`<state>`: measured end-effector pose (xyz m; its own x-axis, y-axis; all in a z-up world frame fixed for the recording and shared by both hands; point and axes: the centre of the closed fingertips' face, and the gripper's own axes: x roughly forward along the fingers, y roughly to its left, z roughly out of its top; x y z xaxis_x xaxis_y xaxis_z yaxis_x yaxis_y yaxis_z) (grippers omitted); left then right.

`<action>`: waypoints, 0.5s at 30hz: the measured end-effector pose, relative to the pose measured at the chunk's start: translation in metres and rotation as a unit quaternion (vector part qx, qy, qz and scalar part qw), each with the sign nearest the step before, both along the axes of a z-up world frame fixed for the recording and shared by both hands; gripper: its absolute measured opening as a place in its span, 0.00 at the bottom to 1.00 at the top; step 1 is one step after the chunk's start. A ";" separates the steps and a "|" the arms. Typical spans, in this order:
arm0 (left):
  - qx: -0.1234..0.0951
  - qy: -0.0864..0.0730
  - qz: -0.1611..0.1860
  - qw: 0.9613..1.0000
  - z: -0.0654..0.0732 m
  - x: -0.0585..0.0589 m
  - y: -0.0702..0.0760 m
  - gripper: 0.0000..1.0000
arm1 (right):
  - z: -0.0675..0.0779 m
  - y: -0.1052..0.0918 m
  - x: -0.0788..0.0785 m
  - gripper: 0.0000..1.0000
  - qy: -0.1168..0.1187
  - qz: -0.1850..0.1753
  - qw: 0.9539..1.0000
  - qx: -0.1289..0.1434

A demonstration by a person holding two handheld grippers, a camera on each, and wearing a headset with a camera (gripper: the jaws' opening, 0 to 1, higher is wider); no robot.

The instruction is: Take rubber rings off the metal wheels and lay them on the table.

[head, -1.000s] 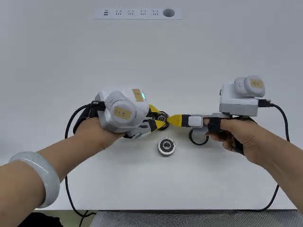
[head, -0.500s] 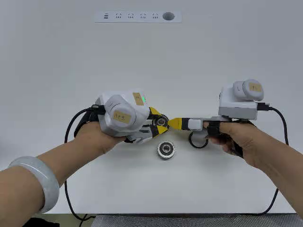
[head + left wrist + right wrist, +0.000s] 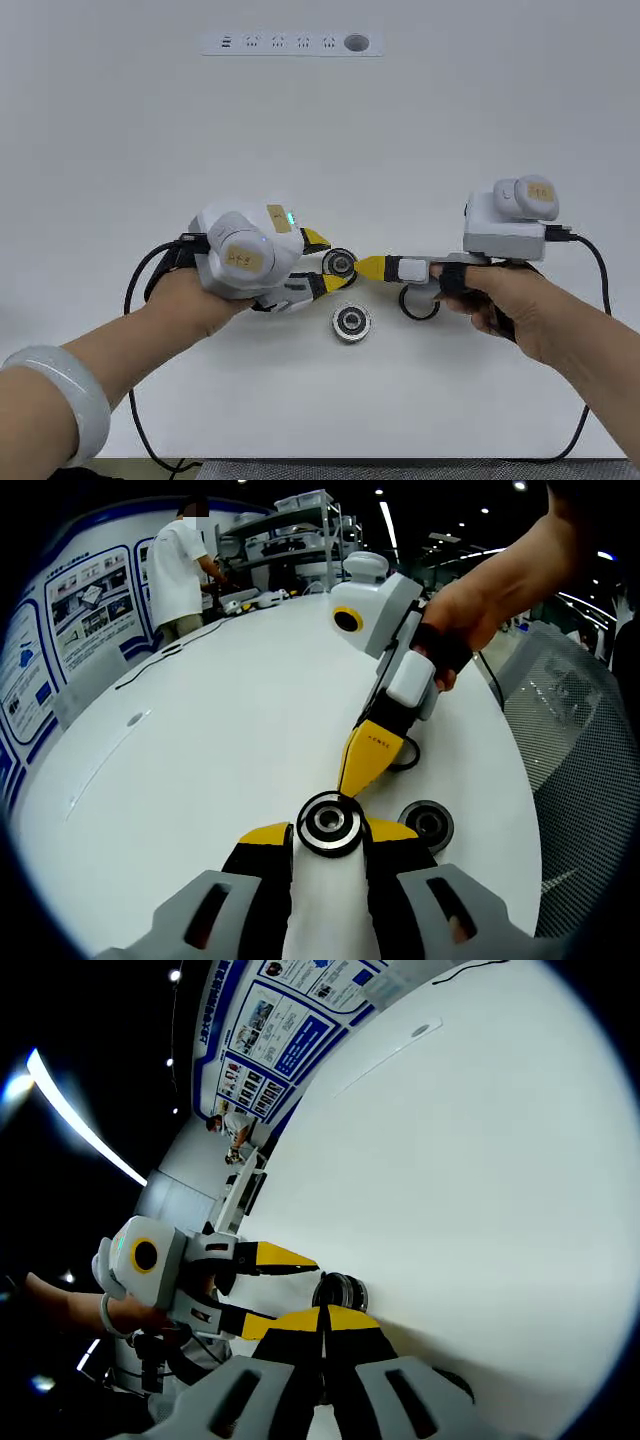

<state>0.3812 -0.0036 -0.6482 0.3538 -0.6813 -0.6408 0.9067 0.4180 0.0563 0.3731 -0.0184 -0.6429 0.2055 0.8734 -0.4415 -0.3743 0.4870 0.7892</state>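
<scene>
Left gripper [image 3: 331,262] is clamping the held wheel [image 3: 330,823] between both yellow pads, seemingly clear of the table [image 3: 300,150]. Right gripper [image 3: 369,267] is pointing in from the opposite side, jaws pressed together, tip touching the wheel's rim. Second wheel [image 3: 352,322] is lying flat on the table just below them. A loose ring [image 3: 417,303] is lying near it, half under the right gripper

Risks:
- The closed tip may be skating over the rubber rather than hooking it, since jaws held together are giving nothing to pinch with
- Sideways prying could be twisting the wheel out of the left clamp and dropping it
- A stretched ring letting go could be flicking away across the table

Hard to read:
- Whether a lip of rubber is nipped in the right jaws: cannot tell
- The dark band on the held wheel is looking like its ring, not certain
- Whether the second wheel is carrying a ring is unclear
</scene>
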 end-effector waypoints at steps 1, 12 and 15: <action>0.001 -0.001 0.001 1.000 0.000 0.000 0.001 0.28 | 0.001 0.000 0.000 0.02 -0.001 0.000 1.000 0.001; 0.007 0.002 0.017 1.000 -0.003 0.000 0.013 0.35 | 0.012 0.004 -0.004 0.02 -0.005 0.001 1.000 0.015; 0.007 0.003 0.020 1.000 -0.003 0.000 0.016 0.36 | 0.016 0.003 -0.005 0.02 -0.007 -0.001 1.000 0.018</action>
